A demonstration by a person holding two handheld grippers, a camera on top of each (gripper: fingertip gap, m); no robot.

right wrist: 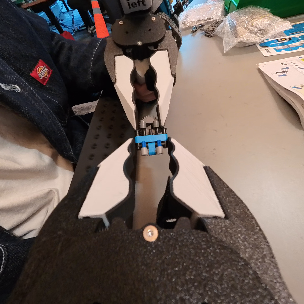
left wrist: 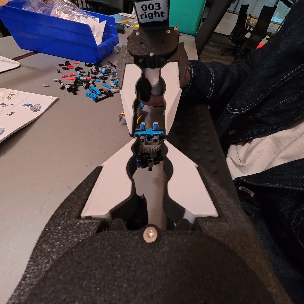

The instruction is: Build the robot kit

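Two handheld grippers meet tip to tip over a grey worktop [left wrist: 74,156], both clamped on one small brick assembly [left wrist: 148,144] of blue beam, black pins and grey gear. The left gripper [left wrist: 148,139] pinches its gear end; the right gripper [right wrist: 152,140] grips the blue beam from 12 o'clock in the left wrist view. Loose brick pieces [left wrist: 88,80] lie at 10 o'clock before a blue bin [left wrist: 65,39], an instruction booklet [left wrist: 24,111] at 9 o'clock.

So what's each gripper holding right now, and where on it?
Both hold one small brick assembly: left gripper at the gear end, right gripper on the blue beam's ends.
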